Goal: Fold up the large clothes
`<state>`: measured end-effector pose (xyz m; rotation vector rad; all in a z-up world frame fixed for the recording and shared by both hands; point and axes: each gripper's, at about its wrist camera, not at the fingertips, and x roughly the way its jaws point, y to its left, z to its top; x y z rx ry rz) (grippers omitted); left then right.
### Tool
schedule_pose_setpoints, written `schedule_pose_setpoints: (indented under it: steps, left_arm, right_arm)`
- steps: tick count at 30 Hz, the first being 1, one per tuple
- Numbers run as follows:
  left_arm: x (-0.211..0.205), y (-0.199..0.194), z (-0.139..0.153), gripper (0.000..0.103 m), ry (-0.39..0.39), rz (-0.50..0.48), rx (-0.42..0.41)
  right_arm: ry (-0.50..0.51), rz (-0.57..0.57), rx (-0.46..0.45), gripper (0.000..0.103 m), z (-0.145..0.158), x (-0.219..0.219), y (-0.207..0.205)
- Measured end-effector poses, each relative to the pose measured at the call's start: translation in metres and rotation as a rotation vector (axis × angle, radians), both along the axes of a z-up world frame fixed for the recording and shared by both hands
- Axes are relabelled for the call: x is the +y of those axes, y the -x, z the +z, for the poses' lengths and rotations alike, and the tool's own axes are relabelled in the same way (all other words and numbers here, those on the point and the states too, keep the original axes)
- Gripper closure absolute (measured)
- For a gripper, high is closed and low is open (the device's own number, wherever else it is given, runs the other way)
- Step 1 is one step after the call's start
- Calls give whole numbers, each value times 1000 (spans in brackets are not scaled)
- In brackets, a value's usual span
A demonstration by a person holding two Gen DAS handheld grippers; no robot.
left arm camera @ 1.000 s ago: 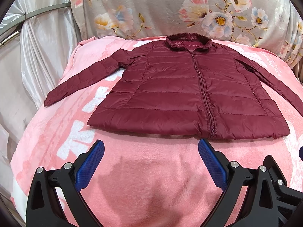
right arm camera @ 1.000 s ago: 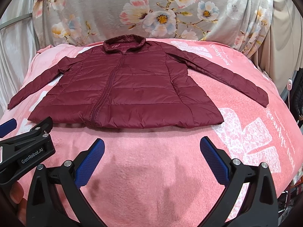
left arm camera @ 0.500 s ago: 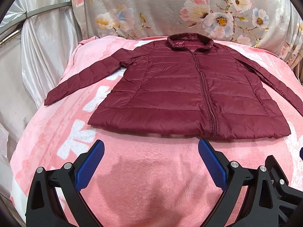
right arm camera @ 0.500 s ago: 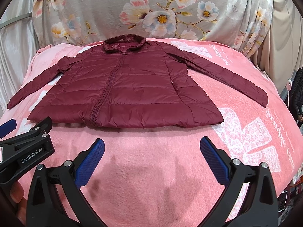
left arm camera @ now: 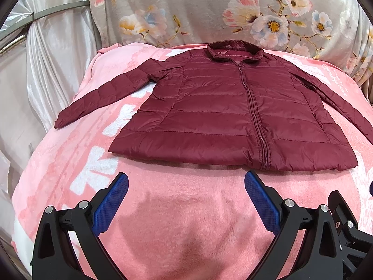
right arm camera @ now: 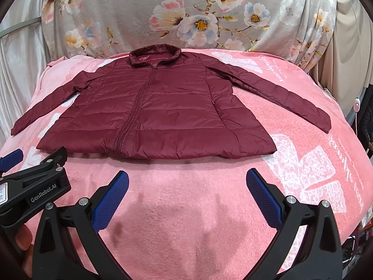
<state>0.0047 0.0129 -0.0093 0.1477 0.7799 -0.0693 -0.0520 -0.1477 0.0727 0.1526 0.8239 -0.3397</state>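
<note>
A dark red quilted jacket lies flat and zipped on a pink blanket, collar at the far side, both sleeves spread out to the sides. It also shows in the right wrist view. My left gripper is open and empty, hovering just short of the jacket's hem. My right gripper is open and empty, also just short of the hem. The left gripper's black body shows at the left edge of the right wrist view.
The pink blanket covers a bed. A grey floral cloth hangs behind the collar. White satin drapery and a metal rail stand at the left. A white cord and switch hang at the right edge.
The left wrist view has shifted slightly; the jacket sits a touch lower in frame. The right gripper and the jacket have not moved.
</note>
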Motion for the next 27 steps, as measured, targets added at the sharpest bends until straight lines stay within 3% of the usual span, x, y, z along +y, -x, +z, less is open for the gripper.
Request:
schedule_pose_setpoints:
  steps: [20, 23, 27]
  left_arm:
    - [-4, -4, -8, 5, -15, -7, 16]
    - [-5, -10, -9, 5, -34, 5, 13]
    - [-1, -23, -7, 5, -48, 21, -2]
  right_arm:
    - [-14, -5, 11, 5, -6, -6, -6]
    - [-30, -52, 18, 5, -13, -24, -10]
    - [-89, -148, -34, 5, -21, -83, -11]
